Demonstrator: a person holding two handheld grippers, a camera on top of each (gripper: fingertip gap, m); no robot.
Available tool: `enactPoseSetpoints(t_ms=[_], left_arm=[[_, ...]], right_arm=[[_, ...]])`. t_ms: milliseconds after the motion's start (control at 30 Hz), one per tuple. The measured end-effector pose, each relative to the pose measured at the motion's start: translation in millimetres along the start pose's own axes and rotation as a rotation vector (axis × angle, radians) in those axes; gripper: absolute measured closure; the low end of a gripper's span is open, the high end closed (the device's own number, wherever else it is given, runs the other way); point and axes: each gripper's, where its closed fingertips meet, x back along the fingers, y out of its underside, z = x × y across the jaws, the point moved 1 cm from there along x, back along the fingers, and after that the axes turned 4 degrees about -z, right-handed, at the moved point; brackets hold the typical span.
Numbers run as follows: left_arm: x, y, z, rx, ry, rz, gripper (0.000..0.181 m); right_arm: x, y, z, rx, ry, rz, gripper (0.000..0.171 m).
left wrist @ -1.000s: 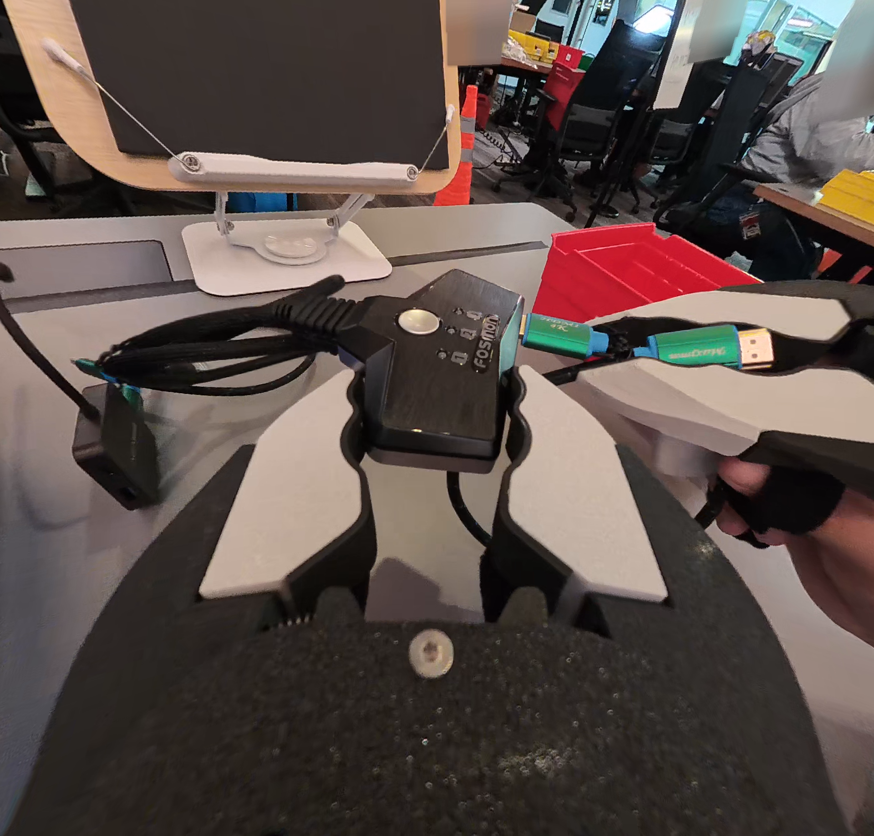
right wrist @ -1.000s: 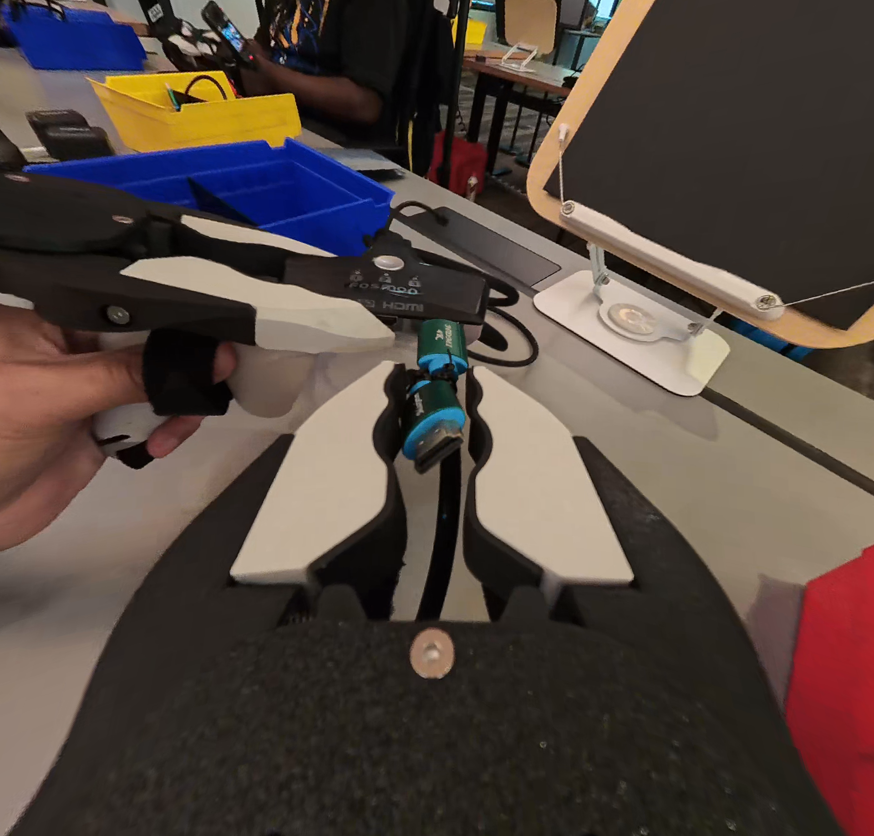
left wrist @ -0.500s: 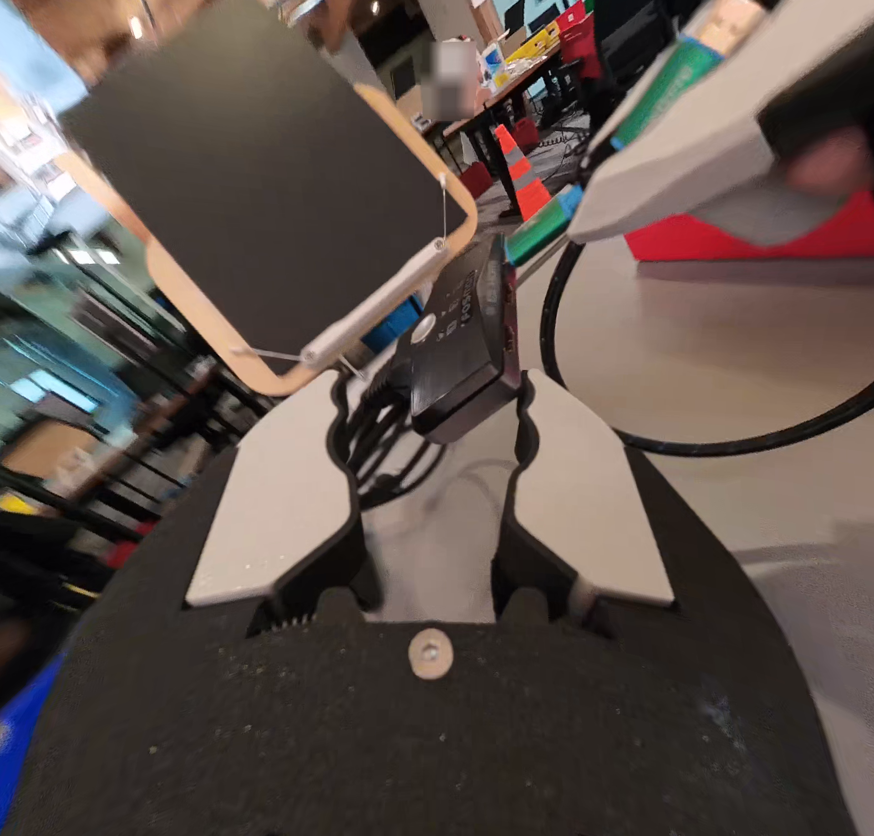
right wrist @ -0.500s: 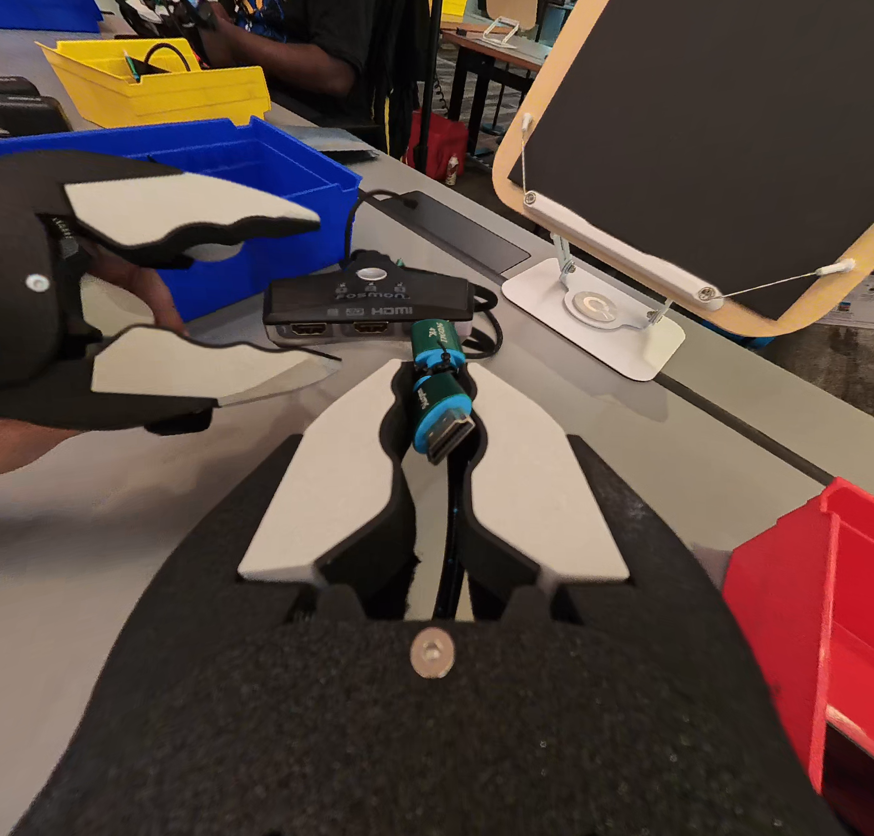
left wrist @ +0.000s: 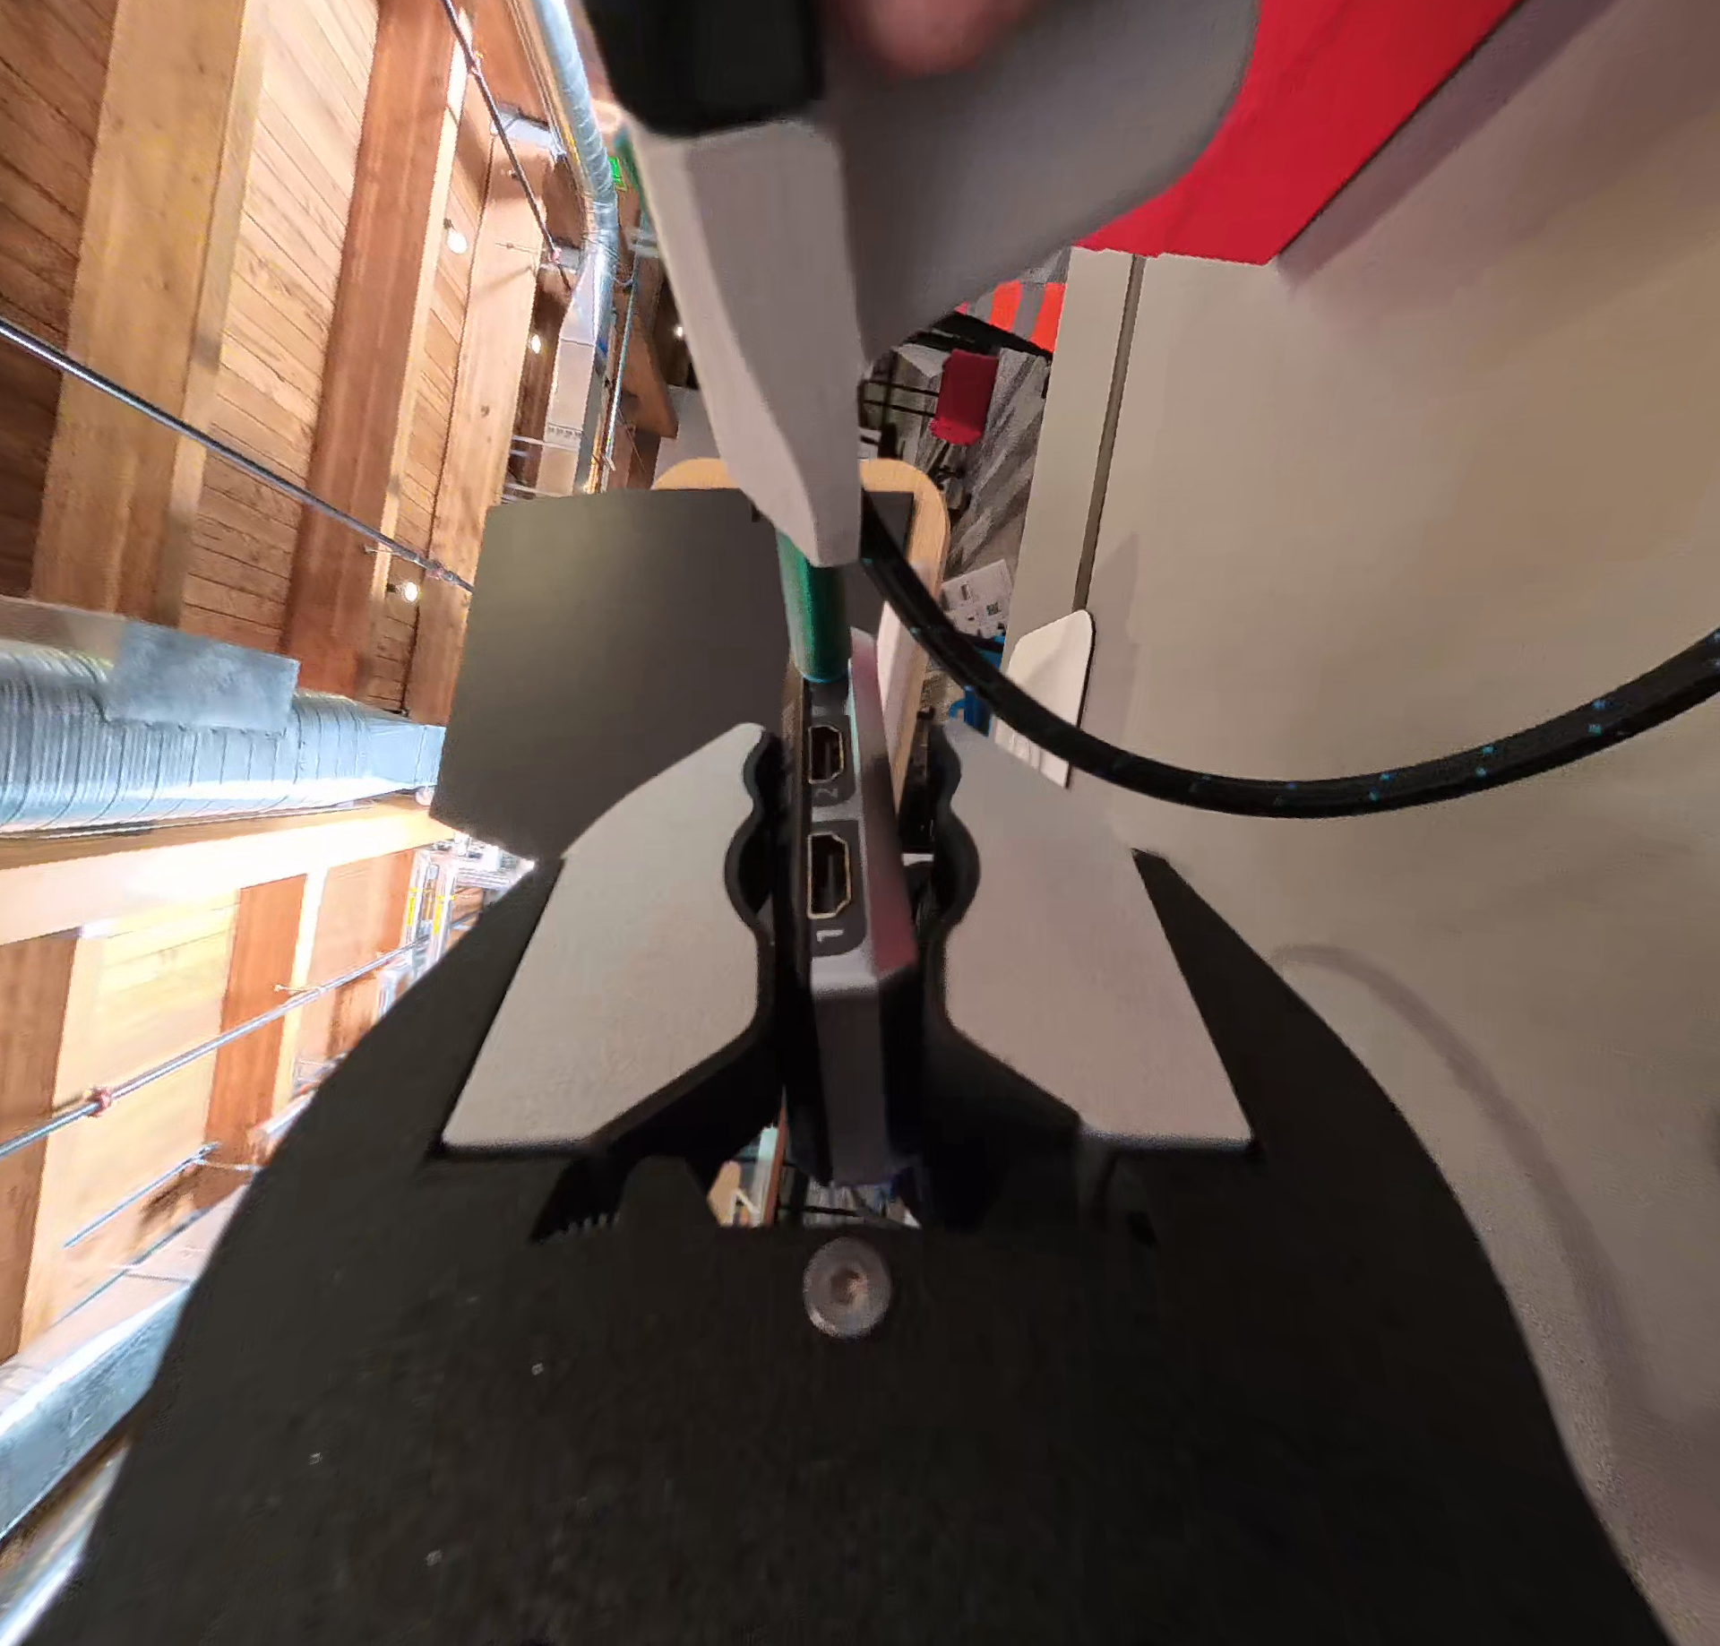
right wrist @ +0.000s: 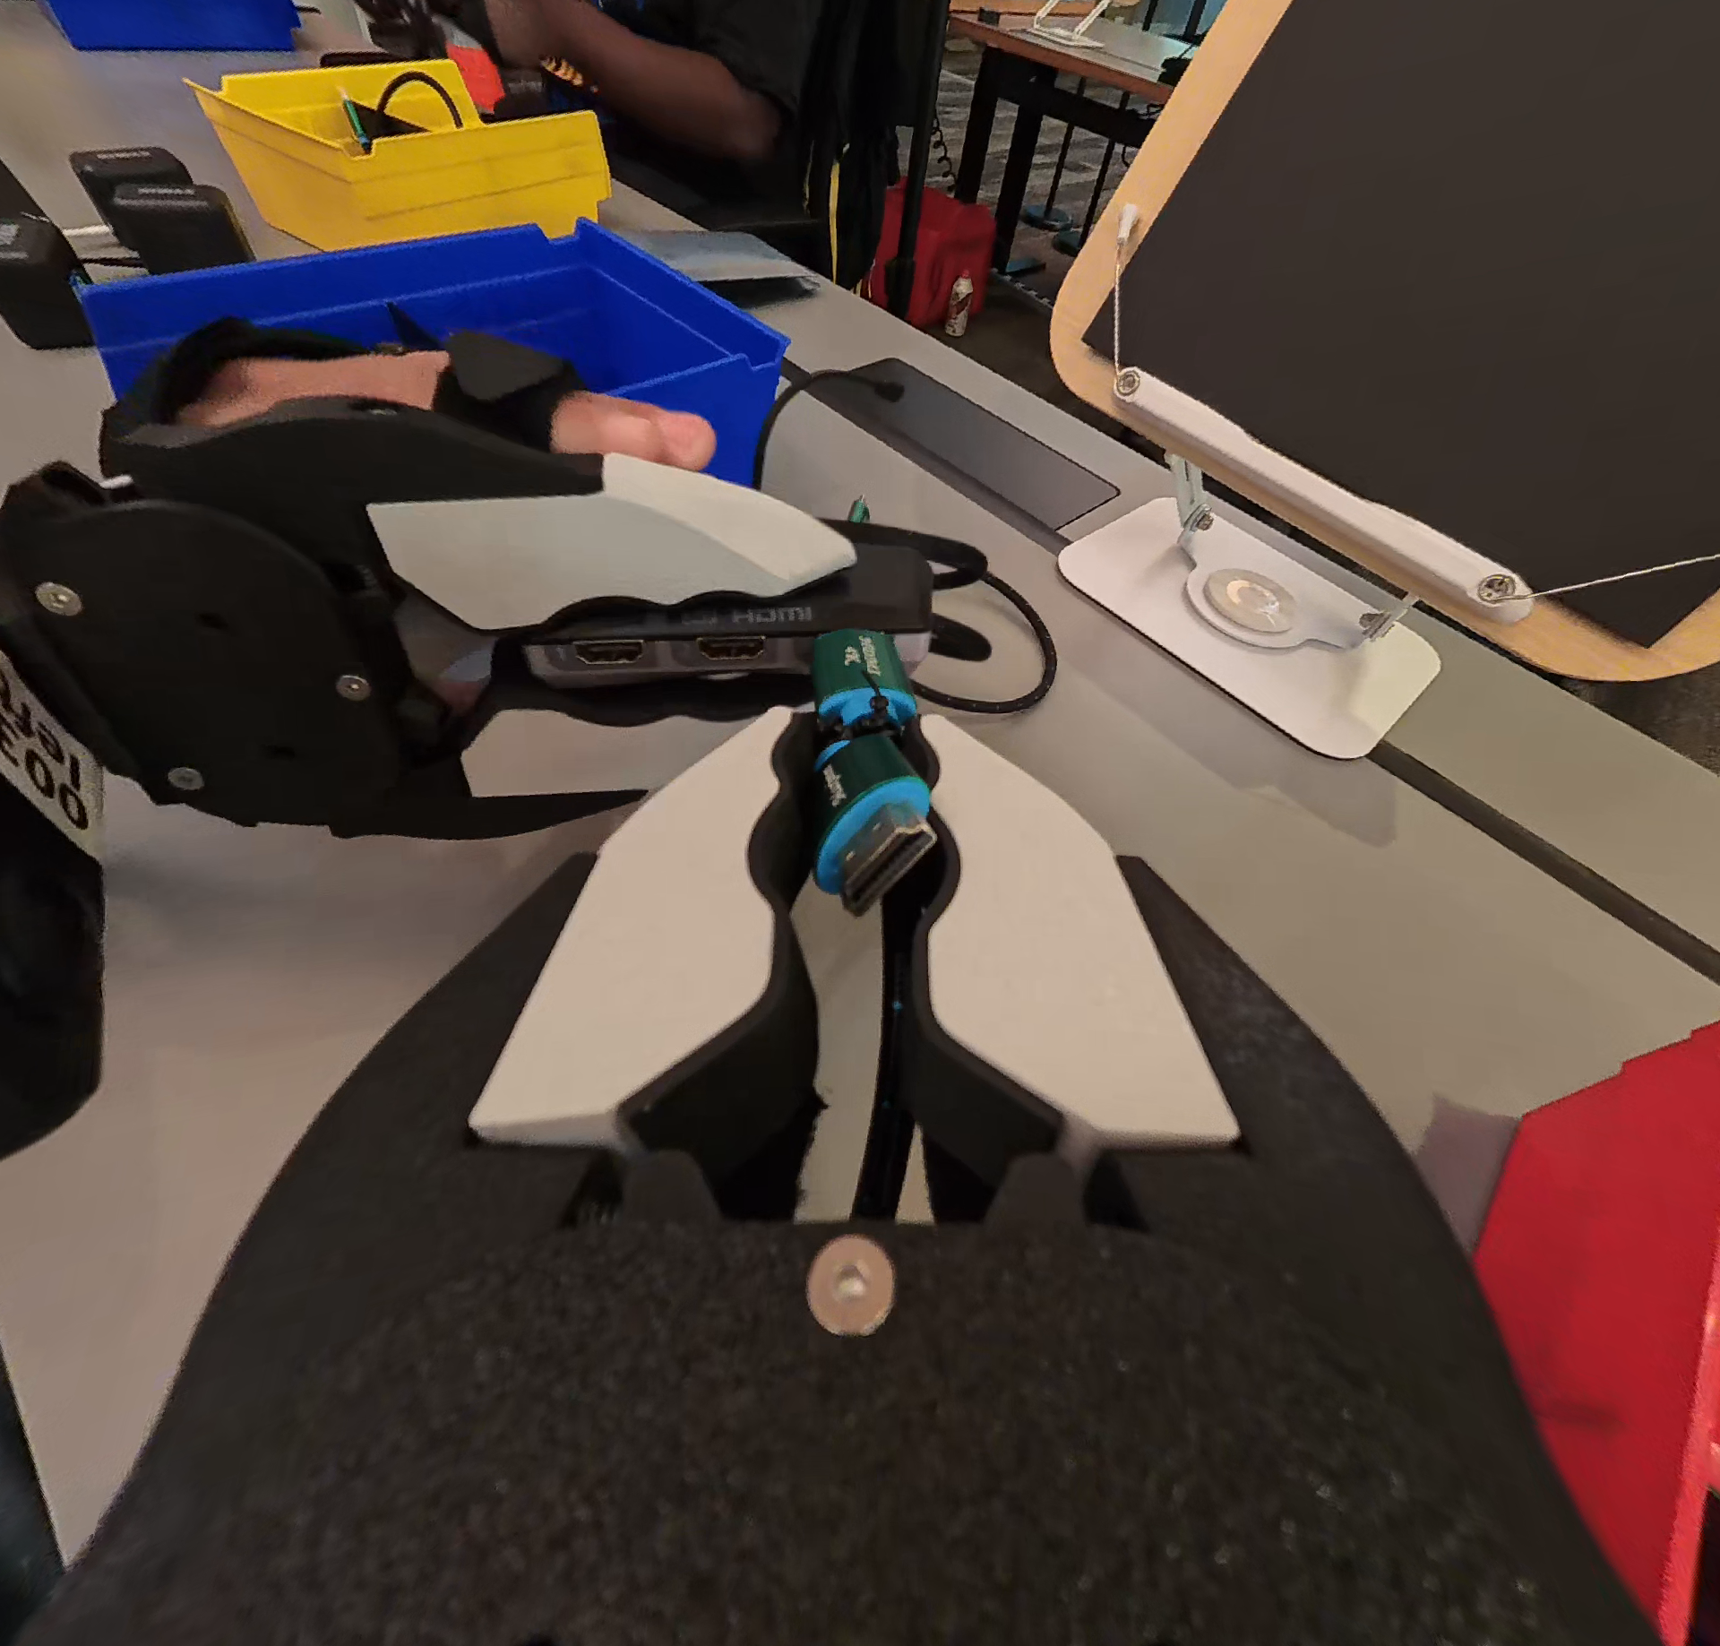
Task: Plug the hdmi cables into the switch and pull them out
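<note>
The black HDMI switch [left wrist: 842,978] stands edge-on in the left wrist view, with two empty ports facing me. My left gripper [left wrist: 847,763] is shut on its flat top and bottom faces. In the right wrist view the left gripper [right wrist: 782,642] holds the switch [right wrist: 745,619] level just above the grey table. A green plug [right wrist: 856,670] sits in the third port and also shows in the left wrist view [left wrist: 824,614]. My right gripper [right wrist: 852,736] is shut on a second green plug [right wrist: 870,819], whose metal end points back at the camera. Its black cable [left wrist: 1210,782] trails right.
A blue bin [right wrist: 465,298] and a yellow bin [right wrist: 400,168] stand behind the left gripper. A red bin [right wrist: 1601,1322] is at the near right. A dark board on a white stand [right wrist: 1247,624] stands at the right. A person [right wrist: 670,65] sits beyond the table.
My left gripper let go of the switch's sides, rolled onto its side and shut again across the switch's top and bottom. The right gripper stayed shut on its plug.
</note>
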Motion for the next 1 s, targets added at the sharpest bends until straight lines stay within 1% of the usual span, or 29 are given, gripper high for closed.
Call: enactPoseSetpoints(t_ms=[67,167,267,433,533,567,600,633,667,700,733,800,833,900,933,967,1000], left_arm=[[-1,0,1,0.002,0.028,-0.007,0.152],[-6,0,0,-0.022,0.02,-0.046,0.152],[-12,9,0,-0.057,0.023,-0.143,0.152],[-20,21,2,-0.04,0.061,-0.258,0.152],[-20,23,7,-0.022,0.075,-0.274,0.152],[-19,24,9,-0.015,0.078,-0.272,0.152],[-17,25,9,0.009,0.084,-0.268,0.152],[-15,28,7,0.052,0.099,-0.267,0.152],[-13,33,5,0.105,0.113,-0.273,0.152],[-10,37,2,0.151,0.12,-0.277,0.152],[-6,41,-3,0.181,0.118,-0.277,0.152],[1,42,-10,0.21,0.112,-0.275,0.152],[4,39,-12,0.213,0.107,-0.271,0.152],[10,29,-16,0.219,0.103,-0.256,0.152],[12,22,-16,0.233,0.116,-0.242,0.152],[13,15,-15,0.258,0.135,-0.221,0.152],[15,8,-15,0.285,0.157,-0.205,0.152]], right_arm=[[0,2,1,-0.009,-0.015,-0.01,0.153],[-1,3,6,-0.043,-0.037,-0.004,0.153],[-1,6,10,-0.039,-0.041,-0.019,0.153],[-3,10,14,-0.063,-0.063,-0.019,0.154],[-6,13,15,-0.074,-0.083,-0.028,0.154],[-6,14,13,-0.072,-0.116,-0.03,0.153],[-3,12,8,-0.059,-0.184,-0.014,0.148],[4,6,1,-0.051,-0.282,0.013,0.137],[17,-5,-2,-0.052,-0.368,0.069,0.126],[34,-19,0,-0.048,-0.421,0.153,0.123],[51,-32,10,-0.057,-0.416,0.226,0.127],[72,-44,38,-0.118,-0.359,0.28,0.14],[75,-43,48,-0.145,-0.344,0.273,0.138],[60,-24,59,-0.151,-0.278,0.179,0.136],[47,-11,57,-0.132,-0.261,0.104,0.132],[36,0,51,-0.09,-0.255,0.051,0.131],[27,5,43,-0.031,-0.239,0.035,0.132]])
